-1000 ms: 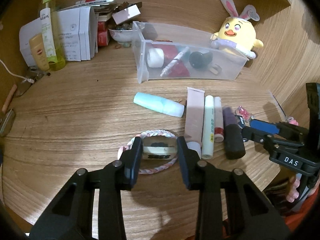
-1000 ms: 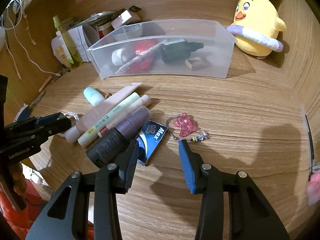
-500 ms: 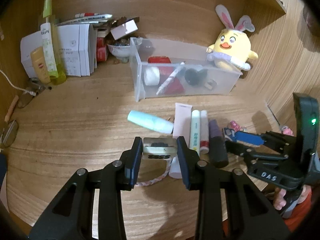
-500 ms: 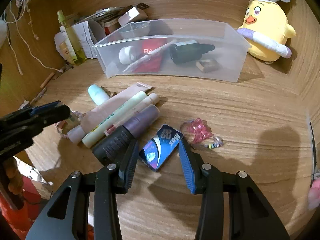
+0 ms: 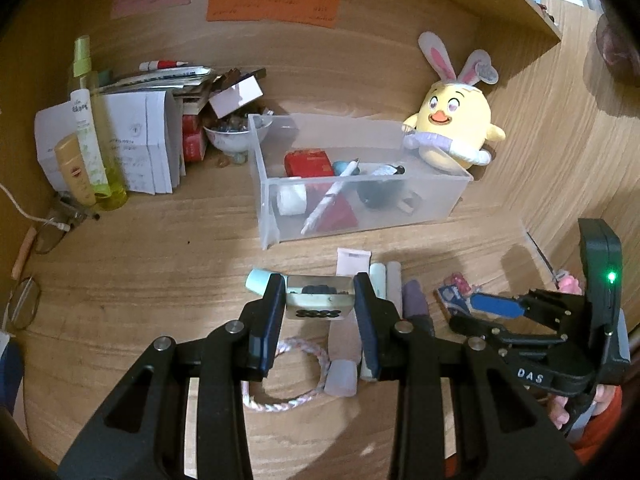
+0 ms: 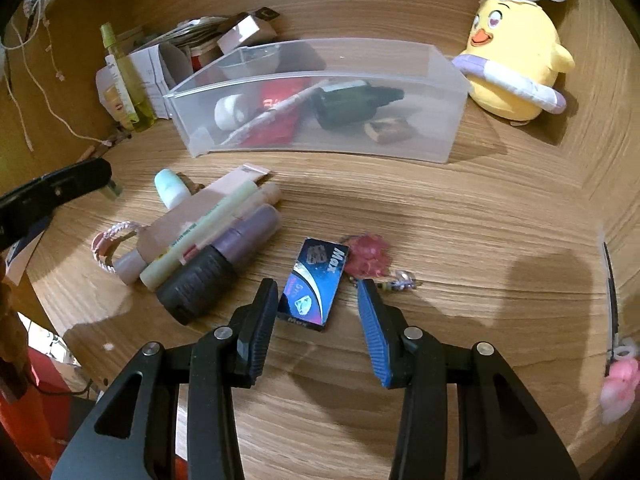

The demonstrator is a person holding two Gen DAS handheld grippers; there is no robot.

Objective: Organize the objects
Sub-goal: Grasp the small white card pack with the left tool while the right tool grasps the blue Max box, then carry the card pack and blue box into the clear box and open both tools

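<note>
My left gripper point(image 5: 320, 300) is shut on a small clear block with dark bits inside point(image 5: 320, 302) and holds it above the desk, over the row of tubes point(image 5: 384, 284). A clear plastic bin point(image 5: 276, 216) with several items lies beyond it. My right gripper point(image 6: 318, 300) is open and empty, low over a blue "Max" box point(image 6: 316, 280). Left of the box lie a dark-capped purple bottle point(image 6: 224, 268), several tubes point(image 6: 208, 232) and a pale blue bottle point(image 6: 170, 186). A pink trinket point(image 6: 368, 254) lies right of the box. A braided cord ring point(image 5: 288, 384) point(image 6: 106, 246) lies on the desk.
A yellow plush chick point(image 5: 452, 132) point(image 6: 516, 48) stands right of the bin point(image 6: 320, 148). Papers, boxes, a bowl point(image 5: 232, 136) and a spray bottle point(image 5: 90, 128) crowd the back left. Glasses point(image 5: 24, 300) lie at the left edge. The desk's front edge is close below both grippers.
My left gripper has lifted the clear block off the cord ring and carried it up and forward toward the bin. My right gripper has drawn back slightly, still open over the blue box.
</note>
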